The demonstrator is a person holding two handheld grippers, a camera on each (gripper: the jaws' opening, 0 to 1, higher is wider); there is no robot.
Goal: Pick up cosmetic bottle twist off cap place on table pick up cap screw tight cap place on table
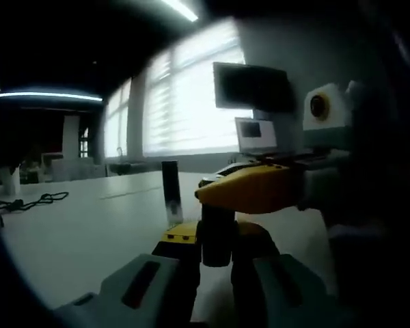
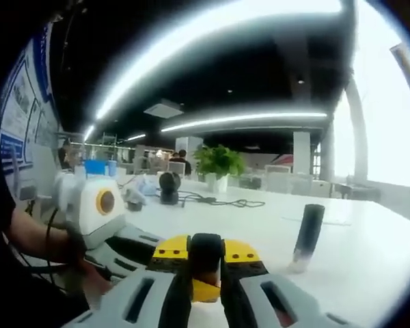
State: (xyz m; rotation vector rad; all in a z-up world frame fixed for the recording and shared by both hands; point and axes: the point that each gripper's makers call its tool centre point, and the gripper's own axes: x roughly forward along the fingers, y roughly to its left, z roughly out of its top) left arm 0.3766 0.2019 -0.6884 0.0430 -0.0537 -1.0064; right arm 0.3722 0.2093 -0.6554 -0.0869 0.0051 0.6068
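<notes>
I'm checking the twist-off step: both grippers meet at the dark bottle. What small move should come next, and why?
Probably turn the right gripper about the axis of the dark bottle while the left gripper holds firm. Both seem closed on the bottle, the right one at its top end, so a short twist there should start loosening the cap.

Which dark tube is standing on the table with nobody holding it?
The tall dark tube, upright by itself on the white table. The other dark piece is pinched by the left gripper.
</notes>
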